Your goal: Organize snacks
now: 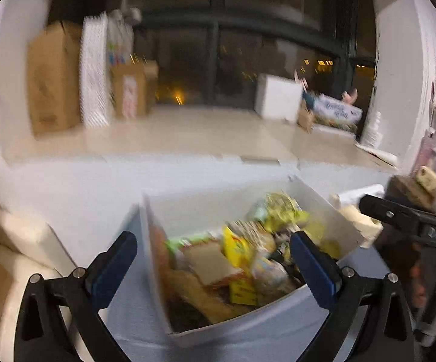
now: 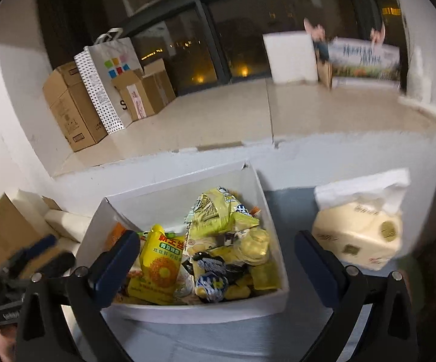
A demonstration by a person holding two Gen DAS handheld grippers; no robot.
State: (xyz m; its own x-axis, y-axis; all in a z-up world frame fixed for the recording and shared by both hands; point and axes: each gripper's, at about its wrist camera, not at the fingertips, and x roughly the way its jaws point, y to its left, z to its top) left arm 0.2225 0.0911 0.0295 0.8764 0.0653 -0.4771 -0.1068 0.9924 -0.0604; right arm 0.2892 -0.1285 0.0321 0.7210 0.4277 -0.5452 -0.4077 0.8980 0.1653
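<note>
1. Both sets of tongs stand wide apart with nothing between them: my left tongs (image 1: 213,259) and my right tongs (image 2: 218,259) both hang over the near side of the white box (image 2: 184,181).
2. The snacks (image 2: 206,253) are piled inside that box, which sits on the blue-grey surface (image 2: 302,211): a yellow sunflower-print pouch (image 2: 160,268), a pale green crinkled bag (image 2: 215,211) and small wrapped pieces.
3. I judge the task close to done. I see no loose snack on the surface in either view, so little seems left beyond perhaps tidying the heap.
4. The right wrist view gives me the sharp look into the box, and shows the tissue pack (image 2: 360,232) clearly, just beside the box's right wall.
5. The left wrist view is blurred, but it alone shows my right tongs coming in from the right edge, and cream-coloured boxes (image 1: 15,232) at the left.
</note>
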